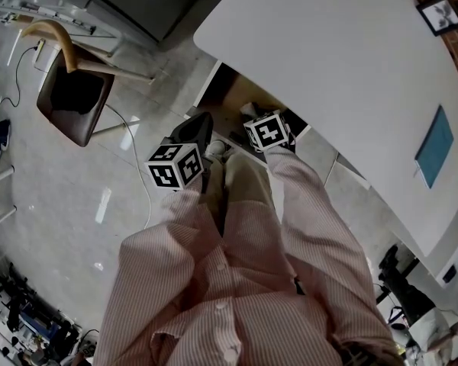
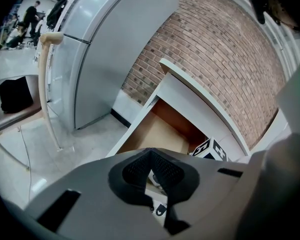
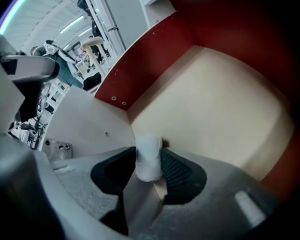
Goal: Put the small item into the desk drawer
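Observation:
The desk drawer [image 1: 227, 90] stands pulled out under the white desk top [image 1: 343, 75]. In the right gripper view its beige floor [image 3: 215, 104] and red-brown walls fill the frame. My right gripper [image 3: 149, 160] is shut on a small white roll-shaped item [image 3: 148, 156] and hangs just over the drawer's near left corner. From the head view, the right gripper [image 1: 256, 119] is at the drawer's front. My left gripper [image 1: 195, 132] is beside it to the left, outside the drawer. Its pads [image 2: 162, 170] meet at the tips with nothing between them. The open drawer [image 2: 162, 131] lies ahead of it.
A wooden chair [image 1: 72, 90] with a dark seat stands on the shiny floor to the left, with a cable [image 1: 133, 147] trailing past it. A blue sheet [image 1: 433, 145] lies on the desk. A grey cabinet [image 2: 105, 49] and a brick wall [image 2: 215, 49] stand behind the desk.

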Tool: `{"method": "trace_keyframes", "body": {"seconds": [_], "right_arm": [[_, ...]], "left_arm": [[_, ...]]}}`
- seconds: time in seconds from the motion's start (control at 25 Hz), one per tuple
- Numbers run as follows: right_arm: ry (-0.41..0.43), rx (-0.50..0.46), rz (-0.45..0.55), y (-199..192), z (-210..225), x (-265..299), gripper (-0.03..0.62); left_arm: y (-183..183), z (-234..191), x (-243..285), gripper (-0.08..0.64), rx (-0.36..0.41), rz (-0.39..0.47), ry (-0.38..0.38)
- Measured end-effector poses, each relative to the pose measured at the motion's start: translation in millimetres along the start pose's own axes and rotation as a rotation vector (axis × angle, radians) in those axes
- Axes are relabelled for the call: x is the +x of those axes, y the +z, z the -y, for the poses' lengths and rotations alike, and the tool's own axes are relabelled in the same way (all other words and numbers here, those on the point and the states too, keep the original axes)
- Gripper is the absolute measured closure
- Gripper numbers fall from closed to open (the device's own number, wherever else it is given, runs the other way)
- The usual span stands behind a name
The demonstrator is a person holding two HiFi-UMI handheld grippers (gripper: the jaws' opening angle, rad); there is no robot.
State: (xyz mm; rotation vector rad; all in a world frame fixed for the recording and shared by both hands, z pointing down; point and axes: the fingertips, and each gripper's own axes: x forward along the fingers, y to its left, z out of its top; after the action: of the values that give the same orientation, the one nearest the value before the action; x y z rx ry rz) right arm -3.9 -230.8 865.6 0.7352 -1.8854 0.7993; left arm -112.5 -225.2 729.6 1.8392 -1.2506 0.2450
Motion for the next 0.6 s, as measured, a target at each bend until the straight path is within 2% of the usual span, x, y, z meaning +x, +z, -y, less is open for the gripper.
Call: {"method": "trace_keyframes", "body": {"seconds": [0.16, 0.36, 0.48, 0.6], "right_arm": [[-0.006, -0.003, -0.009, -0.8, 0.8, -1.5, 0.429], [0.017, -0.002, 0.028, 5.5, -5.2, -11.5, 0.426], [0.004, -0.015, 0.040, 7.9, -4.7, -20.9, 0.426], [0.000, -0.026, 0.054, 12.6, -8.4, -36.2, 0.445]], "left_arm": [[-0.8, -0.5, -0.3, 0.561, -0.002, -0.005, 0.006], [1.9, 3.1, -5.1, 0.561, -0.003, -0.011, 0.006], [6.3, 8.3, -9.5, 0.561, 0.000, -0.011, 0.004], [10.7, 15.8, -16.4, 0.561, 0.005, -0.013, 0.000]]}}
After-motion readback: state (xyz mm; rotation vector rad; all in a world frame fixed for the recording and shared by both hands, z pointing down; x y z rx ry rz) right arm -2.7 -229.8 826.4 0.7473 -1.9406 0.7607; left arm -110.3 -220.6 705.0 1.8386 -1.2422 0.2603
